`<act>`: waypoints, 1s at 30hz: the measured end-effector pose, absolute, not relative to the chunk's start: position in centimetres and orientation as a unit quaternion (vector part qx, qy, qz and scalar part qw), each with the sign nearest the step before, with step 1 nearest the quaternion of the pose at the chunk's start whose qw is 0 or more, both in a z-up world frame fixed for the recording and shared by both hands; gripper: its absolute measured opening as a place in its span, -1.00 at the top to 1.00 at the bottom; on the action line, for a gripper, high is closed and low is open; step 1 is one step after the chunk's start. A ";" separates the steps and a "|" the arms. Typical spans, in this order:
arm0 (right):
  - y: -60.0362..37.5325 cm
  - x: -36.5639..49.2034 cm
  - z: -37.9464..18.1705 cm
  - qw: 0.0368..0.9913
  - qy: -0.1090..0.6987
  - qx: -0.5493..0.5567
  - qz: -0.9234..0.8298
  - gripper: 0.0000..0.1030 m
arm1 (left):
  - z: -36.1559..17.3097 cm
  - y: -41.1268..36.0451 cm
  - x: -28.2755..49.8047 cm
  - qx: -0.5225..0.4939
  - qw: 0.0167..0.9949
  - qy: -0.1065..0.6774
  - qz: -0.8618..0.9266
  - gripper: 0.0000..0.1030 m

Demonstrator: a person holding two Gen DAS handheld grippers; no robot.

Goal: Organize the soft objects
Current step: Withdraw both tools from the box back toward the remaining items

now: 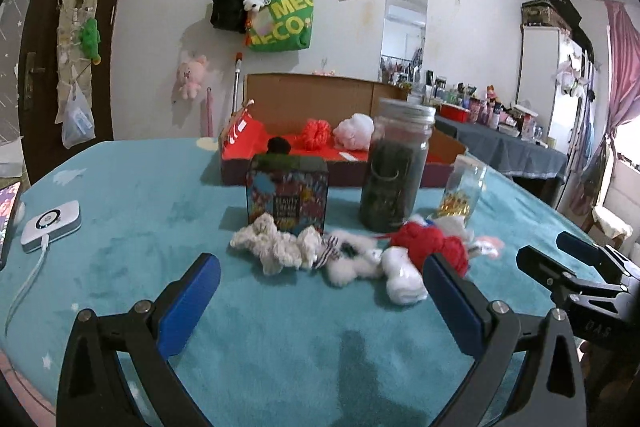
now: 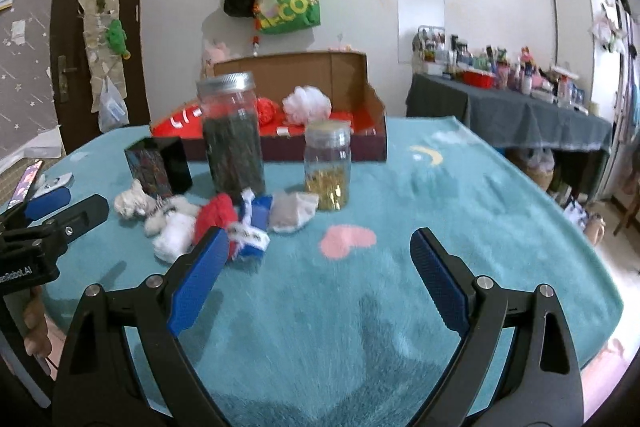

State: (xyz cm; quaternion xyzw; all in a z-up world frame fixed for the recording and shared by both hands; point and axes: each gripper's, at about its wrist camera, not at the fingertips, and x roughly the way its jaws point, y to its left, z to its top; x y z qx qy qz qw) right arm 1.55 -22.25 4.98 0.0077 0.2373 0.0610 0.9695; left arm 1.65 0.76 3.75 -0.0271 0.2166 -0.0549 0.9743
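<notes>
A row of soft items lies on the teal table cover (image 1: 140, 211): a cream fluffy piece (image 1: 276, 243), a white furry piece (image 1: 352, 265), a white sock roll (image 1: 402, 281) and a red knitted ball (image 1: 430, 241), also in the right wrist view (image 2: 214, 217). A blue-and-white piece (image 2: 254, 227) and a grey sock (image 2: 290, 213) lie beside it. The open cardboard box (image 1: 304, 95) behind holds a red scrunchie (image 1: 316, 133) and a white pouf (image 1: 354, 131). My left gripper (image 1: 320, 281) is open just before the pile. My right gripper (image 2: 320, 255) is open, right of the pile.
A colourful box (image 1: 288, 197), a tall dark jar (image 1: 394, 167) and a small jar with gold bits (image 1: 464, 189) stand behind the pile. A white device with a cable (image 1: 50, 225) lies at the left. A cluttered side table (image 2: 512, 111) stands at the right.
</notes>
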 end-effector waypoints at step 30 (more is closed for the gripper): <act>-20.0 2.9 3.3 0.959 0.273 -0.025 0.069 -0.81 | 2.9 2.3 3.2 -0.040 0.960 0.274 -0.045 -1.00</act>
